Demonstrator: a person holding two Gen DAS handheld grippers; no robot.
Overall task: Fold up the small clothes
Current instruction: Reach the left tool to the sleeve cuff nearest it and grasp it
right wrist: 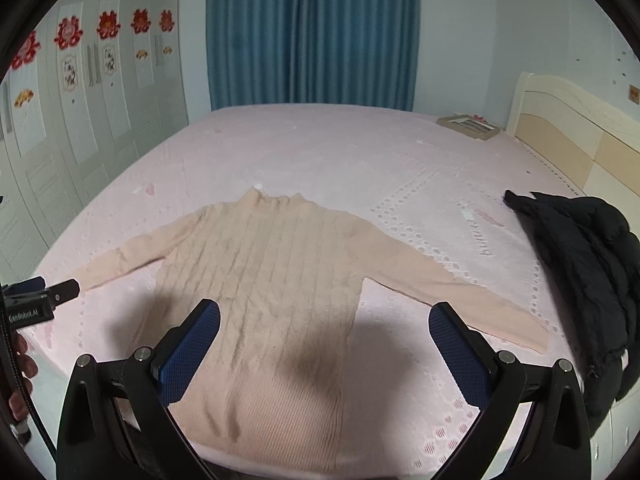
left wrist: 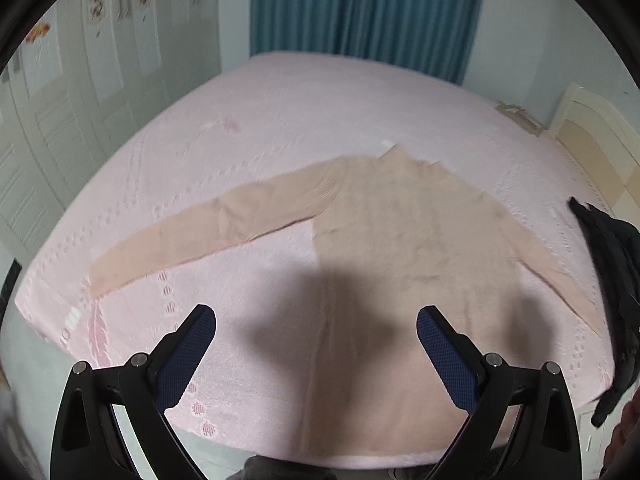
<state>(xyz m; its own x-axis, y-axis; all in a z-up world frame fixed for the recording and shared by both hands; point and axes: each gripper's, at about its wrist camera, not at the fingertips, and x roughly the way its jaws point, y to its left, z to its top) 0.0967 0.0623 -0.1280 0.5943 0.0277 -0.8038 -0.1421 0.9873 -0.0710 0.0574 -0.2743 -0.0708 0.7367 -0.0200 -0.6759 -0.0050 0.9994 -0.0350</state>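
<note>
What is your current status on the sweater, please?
Left gripper and right gripper open, empty. Sweater flat on bed, sleeves spread, unfolded. Black jacket lies near right sleeve.

Soft, even indoor light fills both views, moderately bright, with no glare. On the sweater (right wrist: 276, 280), dark soft-edged shadows fall over its lower half, nearest the cameras, and spill onto the bed (right wrist: 320, 148) beside it. The left wrist view is smeared with blur, hiding the knit pattern; the right wrist view is sharper. Fisheye distortion bows the bed's edges, and black vignetting rims every corner.
</note>
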